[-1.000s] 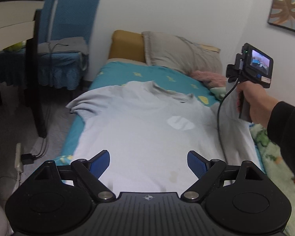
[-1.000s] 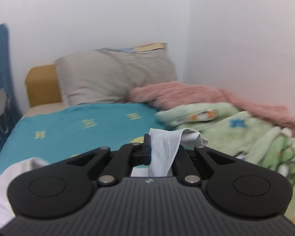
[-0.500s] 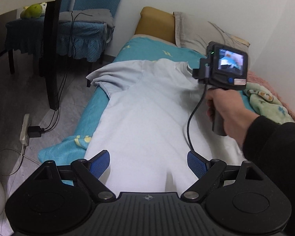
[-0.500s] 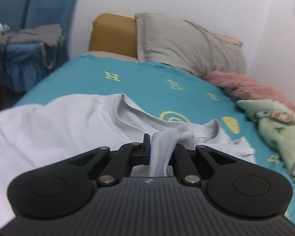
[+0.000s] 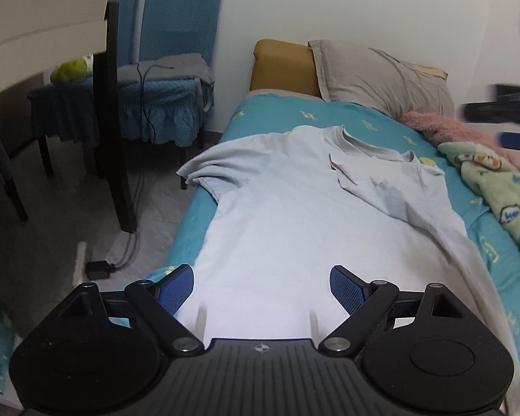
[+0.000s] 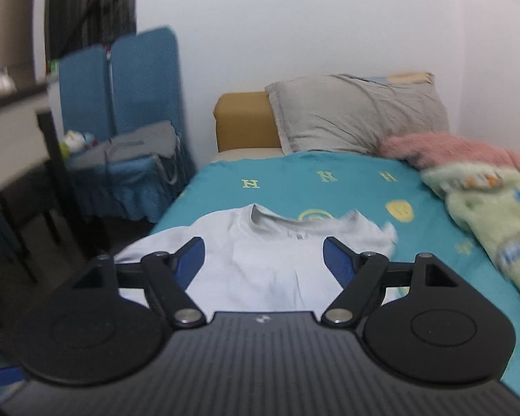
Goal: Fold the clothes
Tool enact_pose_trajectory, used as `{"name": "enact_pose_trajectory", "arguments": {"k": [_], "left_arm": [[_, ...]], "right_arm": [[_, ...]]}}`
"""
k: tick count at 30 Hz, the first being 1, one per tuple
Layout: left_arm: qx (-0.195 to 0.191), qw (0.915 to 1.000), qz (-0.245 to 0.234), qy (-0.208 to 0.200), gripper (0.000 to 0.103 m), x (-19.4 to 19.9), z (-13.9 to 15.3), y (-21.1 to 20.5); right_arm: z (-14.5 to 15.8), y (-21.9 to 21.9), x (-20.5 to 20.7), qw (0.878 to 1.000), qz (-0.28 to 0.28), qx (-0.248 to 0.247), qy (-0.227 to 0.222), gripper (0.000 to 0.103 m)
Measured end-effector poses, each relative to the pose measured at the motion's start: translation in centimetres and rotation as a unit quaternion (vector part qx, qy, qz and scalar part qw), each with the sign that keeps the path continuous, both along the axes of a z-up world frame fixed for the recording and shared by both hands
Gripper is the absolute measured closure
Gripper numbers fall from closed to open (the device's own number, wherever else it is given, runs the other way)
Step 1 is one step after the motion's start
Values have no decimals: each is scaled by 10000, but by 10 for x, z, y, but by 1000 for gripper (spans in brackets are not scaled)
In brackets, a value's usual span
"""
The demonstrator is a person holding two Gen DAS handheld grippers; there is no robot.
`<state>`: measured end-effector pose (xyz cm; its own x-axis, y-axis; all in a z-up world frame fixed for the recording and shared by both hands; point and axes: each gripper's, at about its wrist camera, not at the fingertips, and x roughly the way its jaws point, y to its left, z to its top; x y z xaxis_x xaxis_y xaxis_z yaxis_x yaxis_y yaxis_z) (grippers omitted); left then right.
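Observation:
A pale blue-grey T-shirt (image 5: 294, 228) lies spread on the teal bed sheet (image 5: 267, 114), collar toward the pillows. Its right sleeve (image 5: 367, 176) is folded inward onto the chest, and its left sleeve (image 5: 218, 163) hangs at the bed's left edge. My left gripper (image 5: 261, 286) is open and empty above the shirt's hem. My right gripper (image 6: 263, 260) is open and empty, held above the shirt (image 6: 260, 263) and facing the collar (image 6: 294, 223). It shows as a dark blur at the right edge of the left wrist view.
A grey pillow (image 5: 381, 76) and a mustard cushion (image 5: 284, 66) lie at the bed's head. A pink blanket (image 6: 450, 149) and a green patterned blanket (image 5: 495, 187) pile along the right side. Blue covered chairs (image 5: 170, 97), a dark table leg (image 5: 114, 121) and floor cables (image 5: 121, 260) stand on the left.
My right gripper has let go of the sleeve, opened and pulled back toward the right. The sleeve now lies folded on the chest. My left gripper stayed open over the hem.

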<state>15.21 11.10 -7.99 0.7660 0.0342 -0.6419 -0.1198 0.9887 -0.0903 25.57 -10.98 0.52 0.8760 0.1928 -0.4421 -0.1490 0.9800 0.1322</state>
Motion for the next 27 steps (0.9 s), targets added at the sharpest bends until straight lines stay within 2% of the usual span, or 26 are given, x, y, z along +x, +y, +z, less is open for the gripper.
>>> {"name": "enact_pose_trajectory", "arguments": {"k": [3, 5, 7, 9, 11, 15, 17, 22, 25, 27], "left_arm": [[-185, 9995, -265, 1, 15, -22, 5, -7], [-430, 9974, -565, 69, 16, -34, 8, -16], [-730, 9929, -926, 144, 17, -47, 10, -29], [-1123, 9855, -1236, 307, 19, -57, 9, -46], [-1647, 9711, -1613, 610, 21, -62, 0, -69], [-2251, 9394, -2345, 1088, 31, -66, -22, -124], [-2405, 9291, -2541, 1199, 31, -63, -35, -148], [-2639, 9152, -2633, 1528, 31, -46, -77, -187], [-2645, 9105, -2739, 1615, 31, -38, -94, -205], [-2846, 8955, -3009, 1628, 27, -36, -97, -209]], "right_arm": [[11, -42, -69, 9969, -222, 726, 219, 26], [7, -65, -109, 9929, -420, 1005, 473, 26], [-1, -86, -145, 9885, -647, 1263, 526, 26], [-10, -105, -176, 9826, -917, 1544, 481, 25], [-15, -122, -196, 9770, -1040, 1803, 461, 24], [-21, -150, -209, 9661, -1083, 2322, 323, 24], [-26, -161, -208, 9628, -1124, 2435, 321, 24], [-43, -179, -206, 9536, -1234, 2704, 469, 24], [-51, -182, -204, 9484, -1216, 2864, 612, 24], [-56, -184, -202, 9447, -1166, 2994, 659, 24]]}}
